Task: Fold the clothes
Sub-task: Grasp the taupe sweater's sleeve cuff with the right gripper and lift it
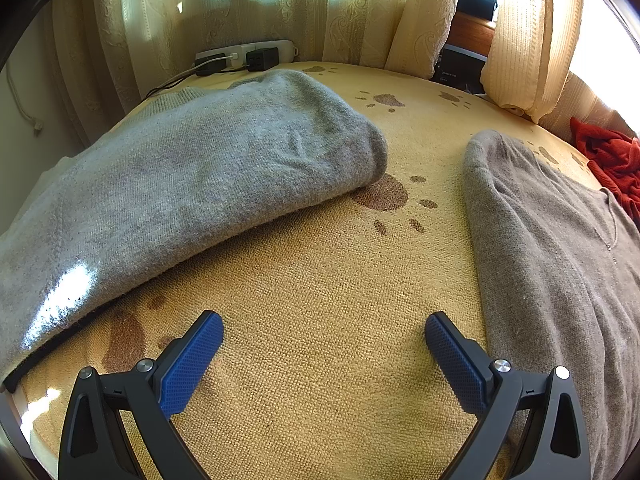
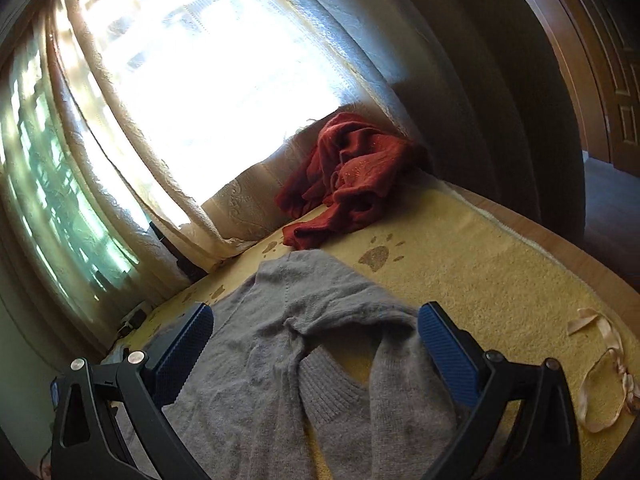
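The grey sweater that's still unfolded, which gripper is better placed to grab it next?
Probably right: the right gripper hangs open directly over the unfolded grey sweater, while the left gripper is open over bare yellow carpet beside it.

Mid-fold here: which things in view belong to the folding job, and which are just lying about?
Job:
folded grey sweater
grey-brown sweater, spread out
red garment, crumpled

Lying about:
power strip
ribbon
curtains
yellow paw-print mat
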`<state>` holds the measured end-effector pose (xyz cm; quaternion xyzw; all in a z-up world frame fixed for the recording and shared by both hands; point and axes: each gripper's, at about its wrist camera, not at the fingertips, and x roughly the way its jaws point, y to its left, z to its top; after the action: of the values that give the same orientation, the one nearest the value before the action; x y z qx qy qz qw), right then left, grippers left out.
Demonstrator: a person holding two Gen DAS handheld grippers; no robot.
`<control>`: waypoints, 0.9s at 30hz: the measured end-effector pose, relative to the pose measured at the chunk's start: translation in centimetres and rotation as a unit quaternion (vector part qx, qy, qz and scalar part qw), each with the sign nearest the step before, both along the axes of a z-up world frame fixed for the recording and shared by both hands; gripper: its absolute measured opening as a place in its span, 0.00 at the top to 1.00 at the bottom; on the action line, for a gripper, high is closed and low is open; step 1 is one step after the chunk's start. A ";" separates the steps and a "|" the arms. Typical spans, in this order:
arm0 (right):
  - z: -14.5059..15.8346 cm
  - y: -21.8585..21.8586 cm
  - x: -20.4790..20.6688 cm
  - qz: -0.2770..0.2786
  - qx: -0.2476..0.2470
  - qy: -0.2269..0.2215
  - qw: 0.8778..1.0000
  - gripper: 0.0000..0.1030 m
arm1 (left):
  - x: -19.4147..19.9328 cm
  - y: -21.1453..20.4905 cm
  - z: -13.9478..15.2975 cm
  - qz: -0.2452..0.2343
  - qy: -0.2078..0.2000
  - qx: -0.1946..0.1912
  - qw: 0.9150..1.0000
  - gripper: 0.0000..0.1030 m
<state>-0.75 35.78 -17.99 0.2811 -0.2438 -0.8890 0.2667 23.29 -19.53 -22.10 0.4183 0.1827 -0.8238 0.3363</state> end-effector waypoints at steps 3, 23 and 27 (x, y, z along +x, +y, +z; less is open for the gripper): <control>-0.4 0.8 -0.1 -0.030 -0.003 -0.017 0.999 0.00 | 0.0 0.0 0.0 0.000 0.000 0.000 1.000 0.00; -0.5 1.3 -0.9 0.066 -0.073 -0.037 0.994 0.00 | -0.3 -0.3 0.0 0.013 0.002 0.002 1.000 0.00; 2.5 4.4 0.7 0.052 -0.048 0.000 0.998 0.01 | -0.3 -0.4 0.1 0.014 0.003 0.002 1.000 0.00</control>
<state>-0.09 40.13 -15.51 0.2805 -0.2709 -0.8613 0.3257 22.98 -19.89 -22.04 0.4142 0.1907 -0.8198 0.3463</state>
